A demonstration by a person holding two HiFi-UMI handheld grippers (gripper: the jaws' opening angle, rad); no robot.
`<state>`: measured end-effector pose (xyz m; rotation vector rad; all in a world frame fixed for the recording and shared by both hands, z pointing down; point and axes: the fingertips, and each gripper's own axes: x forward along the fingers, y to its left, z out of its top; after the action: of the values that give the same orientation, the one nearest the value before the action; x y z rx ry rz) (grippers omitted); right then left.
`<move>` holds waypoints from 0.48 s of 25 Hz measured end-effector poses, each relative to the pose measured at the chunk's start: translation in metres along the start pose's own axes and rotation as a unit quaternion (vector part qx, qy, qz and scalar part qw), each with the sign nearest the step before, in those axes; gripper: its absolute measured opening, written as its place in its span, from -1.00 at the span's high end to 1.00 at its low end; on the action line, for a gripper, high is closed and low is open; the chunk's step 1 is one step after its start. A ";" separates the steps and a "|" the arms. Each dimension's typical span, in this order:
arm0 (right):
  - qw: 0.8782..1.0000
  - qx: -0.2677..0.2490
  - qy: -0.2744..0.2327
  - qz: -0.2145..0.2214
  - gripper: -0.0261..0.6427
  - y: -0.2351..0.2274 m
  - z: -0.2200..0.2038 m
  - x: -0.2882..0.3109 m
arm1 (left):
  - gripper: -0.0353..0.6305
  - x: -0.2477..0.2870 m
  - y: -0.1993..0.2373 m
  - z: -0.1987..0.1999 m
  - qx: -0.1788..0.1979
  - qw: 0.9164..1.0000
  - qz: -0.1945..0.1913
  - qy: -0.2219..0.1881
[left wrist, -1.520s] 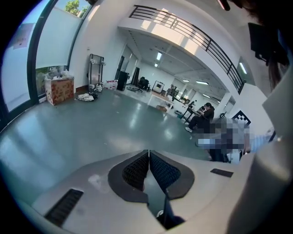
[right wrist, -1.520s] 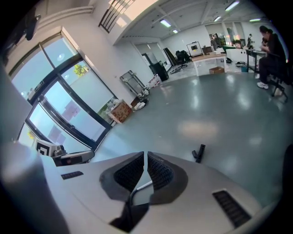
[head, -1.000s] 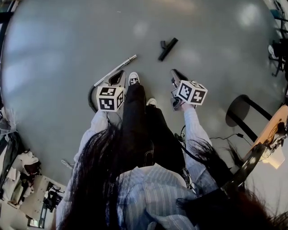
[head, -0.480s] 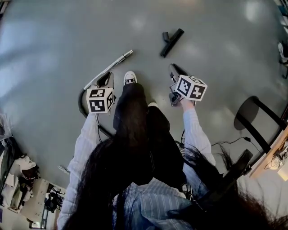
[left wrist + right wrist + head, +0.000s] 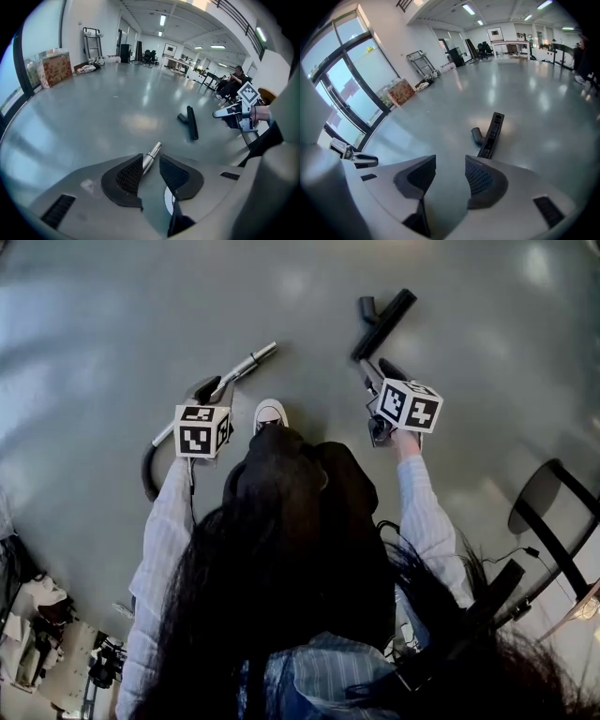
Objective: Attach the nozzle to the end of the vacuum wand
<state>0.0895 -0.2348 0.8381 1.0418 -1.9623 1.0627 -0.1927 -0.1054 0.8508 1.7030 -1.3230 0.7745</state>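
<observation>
I read both tools as released, jaws have just been opening. Left tool [image 5: 151,160]: wand [image 5: 153,151] end shows in its gap, not gripped, lying on the floor [image 5: 117,112]. Right tool [image 5: 450,161] empty; nozzle [image 5: 491,131] on the floor just ahead.

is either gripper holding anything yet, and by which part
Nothing is held. Both grippers' jaws have just been opening. Left gripper: the wand shows its metal end in the gap, unpressed. Right gripper: gap empty, nozzle on the floor ahead.
</observation>
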 end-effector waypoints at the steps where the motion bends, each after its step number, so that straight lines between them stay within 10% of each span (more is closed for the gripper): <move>1: 1.000 -0.002 -0.004 -0.004 0.37 -0.008 -0.004 0.013 | 0.57 0.013 0.001 -0.008 0.000 1.000 -0.009 0.002; 12: 0.997 0.009 -0.031 -0.068 0.10 -0.107 -0.017 0.105 | 0.31 0.119 0.032 -0.079 0.091 0.995 0.007 0.041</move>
<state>0.1372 -0.2924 0.9696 1.2129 -1.9045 0.9856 -0.1921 -0.0936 0.9968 1.7854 -1.2408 0.9881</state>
